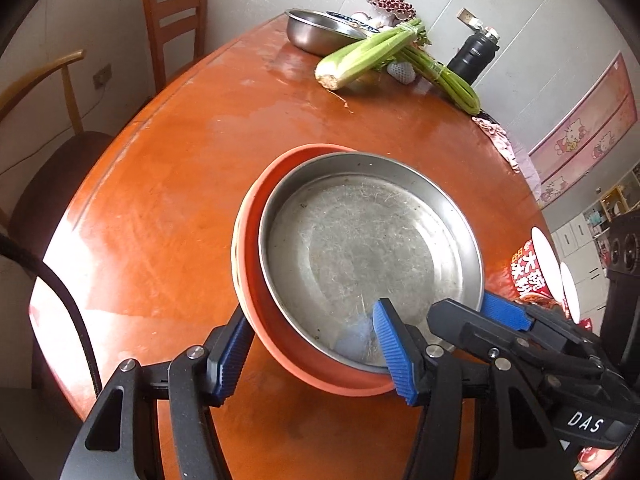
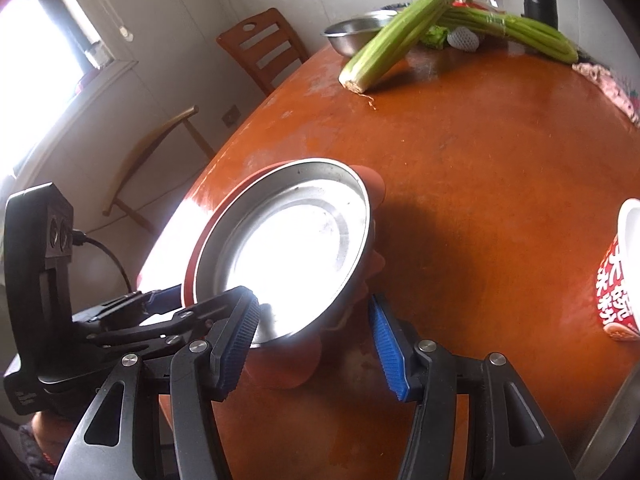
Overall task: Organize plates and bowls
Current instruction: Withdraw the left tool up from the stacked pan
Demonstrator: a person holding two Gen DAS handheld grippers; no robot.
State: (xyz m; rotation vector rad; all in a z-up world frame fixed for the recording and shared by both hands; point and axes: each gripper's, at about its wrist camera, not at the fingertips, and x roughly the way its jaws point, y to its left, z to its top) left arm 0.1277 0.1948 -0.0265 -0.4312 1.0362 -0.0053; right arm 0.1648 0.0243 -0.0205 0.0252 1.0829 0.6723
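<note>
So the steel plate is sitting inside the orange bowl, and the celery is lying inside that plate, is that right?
Not quite. The steel plate does sit inside the orange bowl, but it holds no celery. The celery lies at the far side of the table, leaning on a steel bowl. The left wrist view shows it.

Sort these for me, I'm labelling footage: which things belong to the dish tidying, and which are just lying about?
Job: steel plate, orange bowl under it, steel bowl, left gripper, right gripper.

Lying about: celery, black flask, noodle cup, chairs, pink cloth.
</note>
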